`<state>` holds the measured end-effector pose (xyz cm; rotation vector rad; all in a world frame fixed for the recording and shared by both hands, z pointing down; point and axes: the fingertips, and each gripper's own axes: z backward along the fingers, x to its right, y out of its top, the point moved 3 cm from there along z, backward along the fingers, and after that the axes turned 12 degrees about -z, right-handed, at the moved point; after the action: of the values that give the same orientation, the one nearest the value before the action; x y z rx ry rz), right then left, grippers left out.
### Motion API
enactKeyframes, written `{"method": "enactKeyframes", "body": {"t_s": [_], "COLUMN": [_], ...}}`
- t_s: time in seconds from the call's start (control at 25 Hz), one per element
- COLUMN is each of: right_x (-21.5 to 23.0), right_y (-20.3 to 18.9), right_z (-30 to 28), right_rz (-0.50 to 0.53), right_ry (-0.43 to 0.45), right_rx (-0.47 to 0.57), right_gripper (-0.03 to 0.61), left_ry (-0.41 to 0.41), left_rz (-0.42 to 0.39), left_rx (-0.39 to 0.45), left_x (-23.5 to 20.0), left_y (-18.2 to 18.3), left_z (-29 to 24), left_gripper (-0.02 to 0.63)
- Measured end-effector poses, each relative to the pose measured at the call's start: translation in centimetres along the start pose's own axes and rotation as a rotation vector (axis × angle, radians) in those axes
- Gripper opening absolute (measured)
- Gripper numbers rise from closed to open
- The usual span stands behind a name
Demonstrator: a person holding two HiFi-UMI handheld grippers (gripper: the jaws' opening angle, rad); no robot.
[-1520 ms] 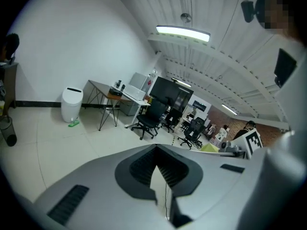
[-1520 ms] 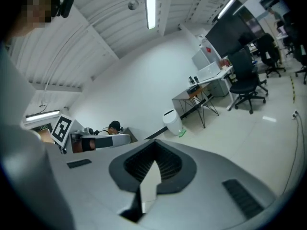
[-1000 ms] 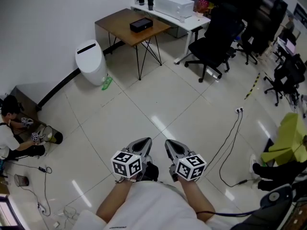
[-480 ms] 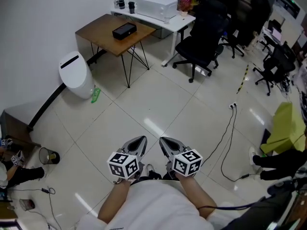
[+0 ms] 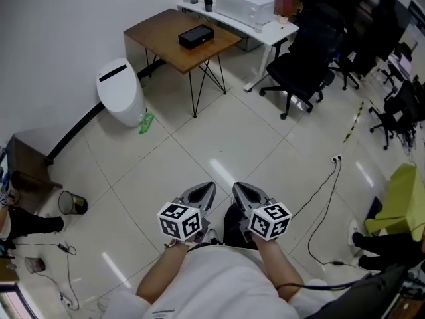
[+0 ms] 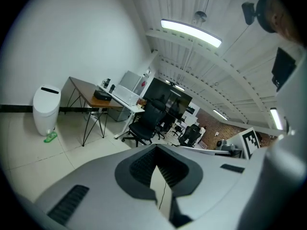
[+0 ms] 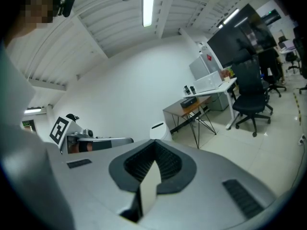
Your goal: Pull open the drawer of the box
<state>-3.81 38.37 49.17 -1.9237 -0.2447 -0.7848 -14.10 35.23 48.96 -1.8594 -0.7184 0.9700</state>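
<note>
The black box (image 5: 196, 36) sits on a brown wooden table (image 5: 166, 35) at the far side of the room, well away from both grippers. It also shows small in the left gripper view as the box (image 6: 101, 95) and in the right gripper view as the box (image 7: 189, 101). My left gripper (image 5: 207, 190) and right gripper (image 5: 239, 189) are held side by side over the tiled floor, pointing toward the table. Each is shut with nothing between its jaws. The box's drawer cannot be made out from here.
A white bin (image 5: 121, 92) stands left of the table, with a green item (image 5: 147, 122) on the floor beside it. A white desk (image 5: 269, 26) with a white appliance (image 5: 246, 5) and a black office chair (image 5: 302, 65) lie right of the table. A cable (image 5: 325, 191) crosses the floor at right.
I have moved forward across the floor toward the table; the person sitting at the left has slid to the edge of the head view. Both grippers stay side by side and shut.
</note>
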Motion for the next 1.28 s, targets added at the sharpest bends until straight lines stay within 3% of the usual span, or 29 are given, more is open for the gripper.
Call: {"method": "enactKeyframes", "body": {"t_s": [0.24,0.48,0.72,1.0,1.28], "right_x": [2.4,4.9,8.6,13.9,16.7], "right_y": [4.1,9.9,15.5,19.2,20.7], "right_z": [-5.3,-10.5,-13.2,-14.3,-15.7], "right_rz": [0.029,0.071,0.109,0.079,0.045], "right_ry": [0.062,0.138,0.156,0.149,0.156], "right_rx": [-0.044,-0.087,-0.089,-0.105,-0.113], "right_gripper": [-0.014,-0.014,-0.014,-0.014,-0.014], "left_ry": [0.076,0.150,0.180,0.181,0.198], "left_rz": [0.062,0.053,0.030,0.008,0.016], "left_rx": [0.054,0.075,0.064,0.051,0.009], "left_x": [-4.4,-7.7,-9.8,-10.0,-11.2], "left_y": [3.0,6.9,10.3,12.8,13.0], "left_z": [-3.4,-8.3,-14.1,-20.7,-24.1], "left_gripper": [0.000,0.000,0.000,0.000,0.000]}}
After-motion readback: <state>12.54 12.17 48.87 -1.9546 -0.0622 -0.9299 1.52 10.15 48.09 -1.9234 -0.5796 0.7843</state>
